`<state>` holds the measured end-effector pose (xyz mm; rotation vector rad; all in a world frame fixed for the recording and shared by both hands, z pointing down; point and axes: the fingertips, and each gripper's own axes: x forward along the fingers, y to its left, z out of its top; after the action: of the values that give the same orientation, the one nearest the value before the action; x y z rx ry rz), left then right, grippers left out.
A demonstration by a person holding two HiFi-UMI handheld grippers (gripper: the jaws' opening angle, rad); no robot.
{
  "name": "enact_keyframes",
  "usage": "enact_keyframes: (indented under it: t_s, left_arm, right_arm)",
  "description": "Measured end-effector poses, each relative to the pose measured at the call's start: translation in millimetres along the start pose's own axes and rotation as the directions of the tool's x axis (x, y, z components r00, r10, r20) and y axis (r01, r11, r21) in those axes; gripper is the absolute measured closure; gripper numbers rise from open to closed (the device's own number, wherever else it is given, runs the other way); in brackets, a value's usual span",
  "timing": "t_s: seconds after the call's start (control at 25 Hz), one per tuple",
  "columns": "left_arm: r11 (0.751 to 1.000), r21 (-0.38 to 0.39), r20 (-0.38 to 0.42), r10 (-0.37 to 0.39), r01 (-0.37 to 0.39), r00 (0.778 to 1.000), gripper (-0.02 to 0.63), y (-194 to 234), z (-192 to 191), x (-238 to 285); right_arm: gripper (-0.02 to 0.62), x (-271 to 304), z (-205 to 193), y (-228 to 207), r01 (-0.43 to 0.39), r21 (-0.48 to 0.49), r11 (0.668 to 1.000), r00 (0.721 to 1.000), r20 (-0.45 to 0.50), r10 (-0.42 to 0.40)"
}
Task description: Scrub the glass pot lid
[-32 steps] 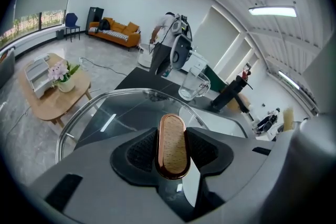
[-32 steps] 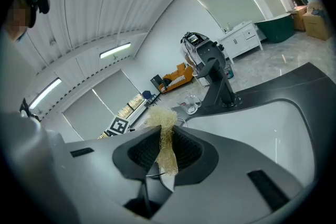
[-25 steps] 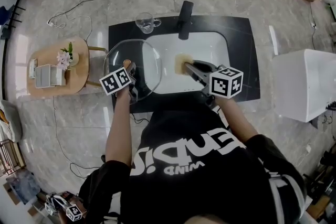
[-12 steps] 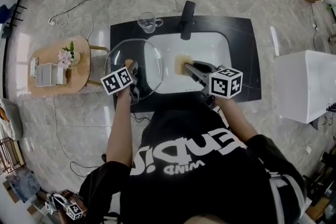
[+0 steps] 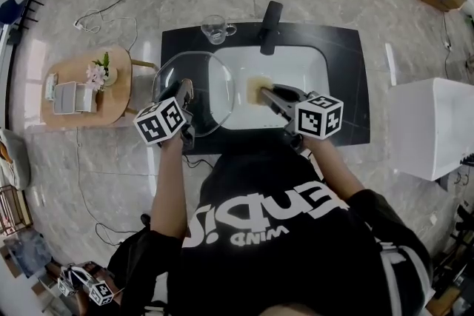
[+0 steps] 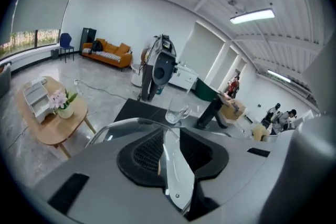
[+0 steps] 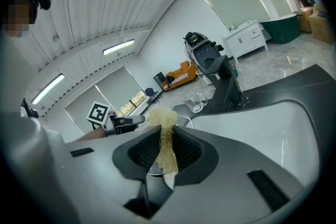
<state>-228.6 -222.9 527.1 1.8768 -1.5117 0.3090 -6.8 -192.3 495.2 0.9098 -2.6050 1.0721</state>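
**Lid clamped on the left, scrubber ready on the right**

From my screen I see the left gripper [image 5: 184, 94] closed on the rim of the glass pot lid [image 5: 211, 96]. Its jaws have just been closing, and in the left gripper view the glass edge stands straight between the two pads, which press on it. The lid is over the left part of the black countertop [image 5: 344, 85], and its right side reaches over the left edge of the white sink [image 5: 296, 70]. Whether its far rim touches the countertop, I cannot tell.

The right gripper [image 5: 268, 94] is over the middle of the sink and points to the lid. Its jaws are narrow and pinch a pale, fibrous scrubber [image 5: 253, 89], of which a tuft stands out above the pads in the right gripper view. The scrubber is just beside the right rim of the lid; contact I cannot confirm.

A black faucet [image 5: 269, 26] stands at the middle of the far edge of the countertop, and a glass mug [image 5: 216, 29] stands near the far left corner.
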Motion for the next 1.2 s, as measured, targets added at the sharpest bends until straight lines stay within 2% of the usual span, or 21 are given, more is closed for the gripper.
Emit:
enact_keyframes:
  t_s: [0.08, 0.16, 0.28, 0.4, 0.68, 0.96, 1.08, 1.2]
  left_arm:
    - [1.000, 0.013, 0.054, -0.018, 0.017, 0.998, 0.555, -12, 15, -14]
    - [0.998, 0.027, 0.091, -0.051, 0.049, 0.995, 0.585, -26, 25, -28]
    - [0.993, 0.053, 0.140, -0.111, 0.104, 0.984, 0.591, -49, 35, -48]
    - [0.987, 0.105, 0.200, -0.139, 0.120, 0.970, 0.592, -66, 42, -64]
    - [0.959, 0.275, 0.287, -0.149, 0.068, 0.946, 0.592, -83, 30, -76]
    - [0.962, 0.274, 0.386, -0.126, 0.017, 0.914, 0.592, -75, 15, -74]
    - [0.946, 0.322, 0.387, -0.113, -0.019, 0.915, 0.592, -75, 8, -70]
    - [0.943, 0.332, 0.374, -0.104, -0.029, 0.922, 0.592, -74, 1, -67]
  right_arm:
    - [0.537, 1, 3, 4, 0.000, -0.024, 1.000, 1.000, 0.002, 0.000]
    - [0.537, 1, 7, 10, 0.003, -0.053, 0.999, 1.000, 0.010, -0.002]
    - [0.537, 1, 16, 19, 0.014, -0.108, 0.994, 0.999, 0.032, -0.011]
    - [0.537, 0, 24, 29, 0.033, -0.176, 0.984, 0.998, 0.054, -0.024]
    - [0.537, -1, 33, 36, 0.113, -0.286, 0.952, 0.986, 0.148, -0.072]
    - [0.537, 0, 25, 27, 0.176, -0.335, 0.925, 0.973, 0.202, -0.112]
    - [0.537, 1, 19, 19, 0.204, -0.342, 0.917, 0.968, 0.207, -0.138]
    - [0.537, 1, 17, 15, 0.219, -0.348, 0.912, 0.965, 0.217, -0.150]
